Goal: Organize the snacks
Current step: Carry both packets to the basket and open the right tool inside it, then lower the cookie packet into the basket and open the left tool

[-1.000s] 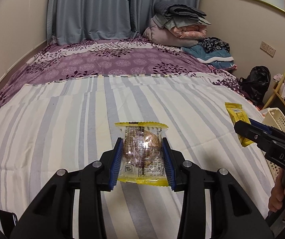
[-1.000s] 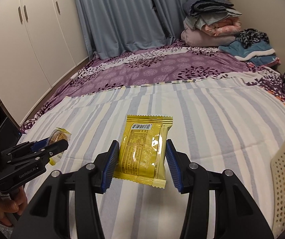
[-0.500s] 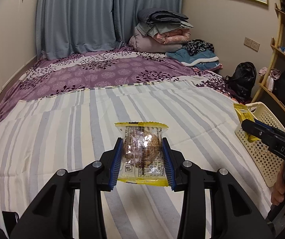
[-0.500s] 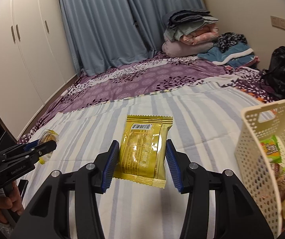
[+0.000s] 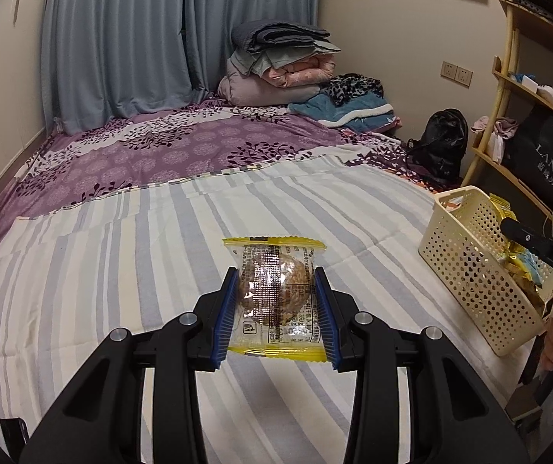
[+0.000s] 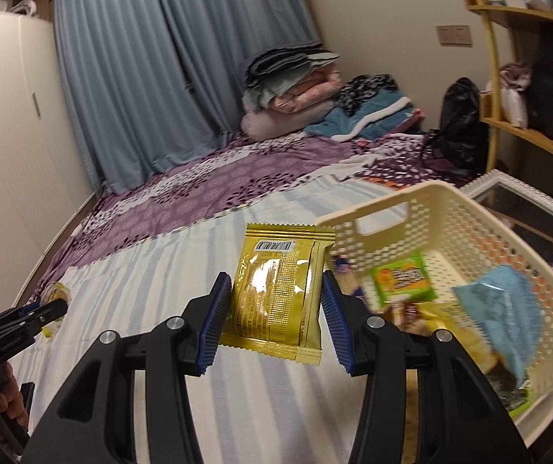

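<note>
Both wrist views look low along their claws across the striped bed (image 5: pixel 121 270), sharing the basket (image 6: pixel 469 208).

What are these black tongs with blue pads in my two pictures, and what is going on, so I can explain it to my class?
No robot here: a person holds one tool per hand, each with a camera looking along its fingers. The left view shows the left tongs shut on a clear yellow-edged packet with a round cake above a striped bedsheet. The right view shows the right tongs shut on a gold foil snack packet beside a cream perforated plastic basket already holding snacks.
</note>
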{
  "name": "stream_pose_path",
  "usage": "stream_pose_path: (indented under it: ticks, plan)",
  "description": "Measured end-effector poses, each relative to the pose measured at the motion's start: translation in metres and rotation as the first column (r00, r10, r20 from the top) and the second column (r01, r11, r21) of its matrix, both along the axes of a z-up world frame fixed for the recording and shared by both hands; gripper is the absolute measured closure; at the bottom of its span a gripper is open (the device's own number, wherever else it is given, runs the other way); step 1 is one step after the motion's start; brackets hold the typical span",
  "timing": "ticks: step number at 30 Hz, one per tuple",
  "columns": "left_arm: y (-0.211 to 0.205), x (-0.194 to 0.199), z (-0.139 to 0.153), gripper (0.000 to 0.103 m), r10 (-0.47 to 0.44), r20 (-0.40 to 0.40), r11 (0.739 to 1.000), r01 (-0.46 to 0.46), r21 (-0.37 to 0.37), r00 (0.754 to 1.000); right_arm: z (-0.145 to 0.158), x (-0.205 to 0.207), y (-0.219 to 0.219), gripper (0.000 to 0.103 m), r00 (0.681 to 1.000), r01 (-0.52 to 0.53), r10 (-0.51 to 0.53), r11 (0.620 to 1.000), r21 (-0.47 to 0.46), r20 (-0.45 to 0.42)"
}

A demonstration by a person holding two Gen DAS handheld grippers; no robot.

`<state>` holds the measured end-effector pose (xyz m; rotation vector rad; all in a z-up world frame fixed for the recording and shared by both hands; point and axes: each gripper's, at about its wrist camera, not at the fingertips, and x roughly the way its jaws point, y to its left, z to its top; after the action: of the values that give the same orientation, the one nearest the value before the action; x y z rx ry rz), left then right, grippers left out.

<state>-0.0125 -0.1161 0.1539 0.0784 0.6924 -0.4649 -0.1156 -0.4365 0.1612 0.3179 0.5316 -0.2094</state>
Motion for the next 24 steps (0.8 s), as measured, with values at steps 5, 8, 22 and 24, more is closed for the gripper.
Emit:
stream_pose_path:
  ticks: [5,8,22,24]
  plan:
    - [-0.015,-0.004,0.004,0.064,-0.031,0.011,0.999,0.031,0.009,0.999,-0.002,-0.009,-0.028,0.055,0.997,0.076,-0.076,0.997,0.008,0.002]
    - [-0.023,-0.006,0.005,0.064,-0.046,0.013,0.999,0.046,0.013,0.999,-0.005,-0.010,-0.041,0.055,0.994,0.105,-0.105,0.994,0.014,-0.007]
    - [-0.067,-0.012,0.008,0.064,-0.129,0.015,0.991,0.128,0.039,0.992,-0.016,-0.034,-0.070,0.039,0.981,0.193,-0.193,0.979,0.071,-0.009]
    - [-0.077,-0.013,0.008,0.064,-0.150,0.015,0.988,0.150,0.044,0.989,-0.017,-0.041,-0.070,0.039,0.980,0.197,-0.197,0.978,0.074,-0.005]
